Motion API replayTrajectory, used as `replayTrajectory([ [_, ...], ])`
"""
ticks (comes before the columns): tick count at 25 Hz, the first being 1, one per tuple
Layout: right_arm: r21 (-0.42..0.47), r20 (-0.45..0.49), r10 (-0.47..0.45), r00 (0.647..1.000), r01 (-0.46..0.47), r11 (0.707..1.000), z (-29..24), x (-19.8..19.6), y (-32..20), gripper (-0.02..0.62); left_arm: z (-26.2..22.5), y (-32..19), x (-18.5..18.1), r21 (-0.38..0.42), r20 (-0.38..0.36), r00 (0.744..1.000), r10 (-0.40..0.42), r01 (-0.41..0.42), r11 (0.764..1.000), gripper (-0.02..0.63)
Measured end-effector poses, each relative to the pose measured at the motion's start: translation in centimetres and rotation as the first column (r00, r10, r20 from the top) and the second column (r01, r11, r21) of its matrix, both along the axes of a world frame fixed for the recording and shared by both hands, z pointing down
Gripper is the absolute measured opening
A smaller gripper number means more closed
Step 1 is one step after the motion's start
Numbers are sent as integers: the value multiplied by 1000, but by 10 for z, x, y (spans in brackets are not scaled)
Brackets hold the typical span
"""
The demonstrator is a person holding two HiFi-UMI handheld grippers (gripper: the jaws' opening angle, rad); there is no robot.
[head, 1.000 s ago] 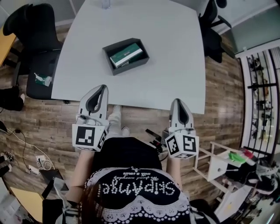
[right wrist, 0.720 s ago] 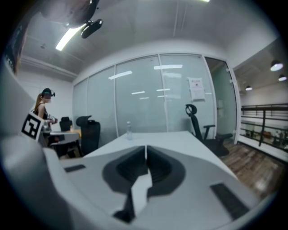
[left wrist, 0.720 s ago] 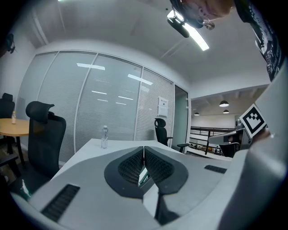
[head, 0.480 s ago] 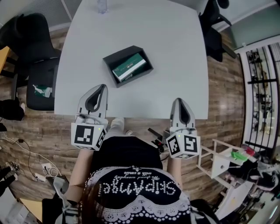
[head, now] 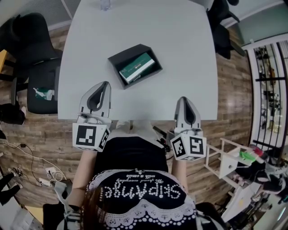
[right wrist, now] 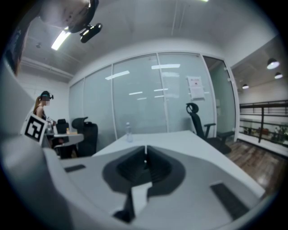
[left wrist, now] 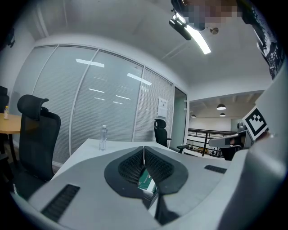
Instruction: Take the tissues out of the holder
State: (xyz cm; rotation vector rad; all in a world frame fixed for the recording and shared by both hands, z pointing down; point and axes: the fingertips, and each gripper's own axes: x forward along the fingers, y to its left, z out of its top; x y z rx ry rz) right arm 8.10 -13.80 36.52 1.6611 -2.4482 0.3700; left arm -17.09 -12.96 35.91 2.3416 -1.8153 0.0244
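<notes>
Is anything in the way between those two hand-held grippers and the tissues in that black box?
Nothing visible. Only bare white table lies between the left hand-held gripper, the right hand-held gripper and the tissues in the open-topped holder. The water bottle stands beyond, at the far edge.

Bright, even light from ceiling strips [left wrist: 196, 37]; fisheye bending at edges, dark corners; right gripper view slightly soft.

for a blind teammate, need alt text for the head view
Seen from above, a dark open holder with a green-and-white tissue pack inside sits on a pale grey table. The left gripper and right gripper, both shut and empty, point over the table's near edge, short of the holder.
</notes>
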Motion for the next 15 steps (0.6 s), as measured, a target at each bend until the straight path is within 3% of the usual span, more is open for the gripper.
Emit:
replayTrajectory([
  [15,19,-16,-49,999,49,999,-13,-20,-10,35,-9,-2,-9,23,-33,999,-34,34,999,35],
])
